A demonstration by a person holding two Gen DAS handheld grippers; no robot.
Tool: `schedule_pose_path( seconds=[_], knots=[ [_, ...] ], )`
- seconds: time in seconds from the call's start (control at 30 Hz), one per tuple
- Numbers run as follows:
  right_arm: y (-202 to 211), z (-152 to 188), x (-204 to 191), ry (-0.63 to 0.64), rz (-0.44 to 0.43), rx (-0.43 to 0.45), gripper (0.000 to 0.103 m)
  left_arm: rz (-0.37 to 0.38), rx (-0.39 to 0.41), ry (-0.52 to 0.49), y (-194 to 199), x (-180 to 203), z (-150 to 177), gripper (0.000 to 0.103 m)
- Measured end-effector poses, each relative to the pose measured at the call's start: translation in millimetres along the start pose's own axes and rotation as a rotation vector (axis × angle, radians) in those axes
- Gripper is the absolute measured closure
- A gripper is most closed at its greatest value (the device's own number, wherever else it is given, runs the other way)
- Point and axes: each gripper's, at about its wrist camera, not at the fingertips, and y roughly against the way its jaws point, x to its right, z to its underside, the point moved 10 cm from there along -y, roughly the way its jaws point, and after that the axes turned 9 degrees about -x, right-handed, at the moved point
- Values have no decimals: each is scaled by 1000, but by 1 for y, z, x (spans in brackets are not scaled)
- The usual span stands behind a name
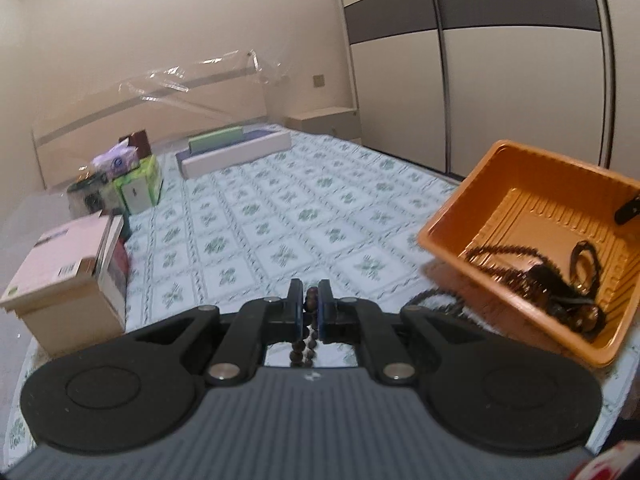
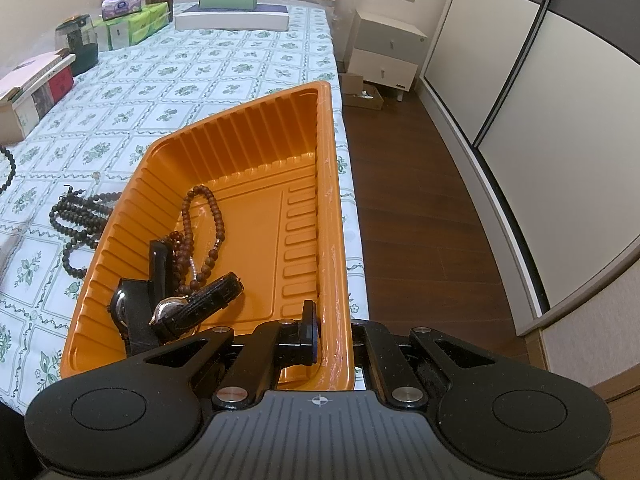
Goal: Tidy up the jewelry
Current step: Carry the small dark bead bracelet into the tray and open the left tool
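Right wrist view: the bed [image 2: 240,60], under a green-patterned white cover, fills the upper left and centre of the frame. The orange tray [image 2: 256,184] sits at its right edge, centre frame. The right tool [image 2: 320,336] is closed on the tray's near right rim, one finger inside and one outside, apparently to steady the tray for loading. In the tray's lower left lie a brown bead strand [image 2: 208,228] and black-strapped watches [image 2: 176,308]. Dark bead necklaces [image 2: 80,220] remain on the bed cover, just left of the tray.

Left wrist view: the tray [image 1: 460,220] appears at right. The left tool [image 1: 310,300], bottom centre, is closed almost fully on a string of dark beads [image 1: 306,344], which hangs between its fingers clear of the cover. Judged intent: carry to the tray.
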Motion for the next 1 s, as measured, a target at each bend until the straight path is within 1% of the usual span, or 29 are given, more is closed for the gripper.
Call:
schedule_pose_path(
  seconds=[0.2, 0.43, 0.7, 1.0],
  knots=[
    [1, 0, 0, -1, -2, 3, 99, 27, 35, -17, 8, 20, -14, 97],
    [1, 0, 0, -3, -4, 4, 99, 87, 60, -39, 10, 52, -25, 97],
    [2, -1, 1, -6, -8, 6, 99, 192, 73, -84, 7, 113, -35, 97],
    [1, 0, 2, -13, -19, 9, 99, 293, 81, -122, 4, 170, -43, 97]
  ],
)
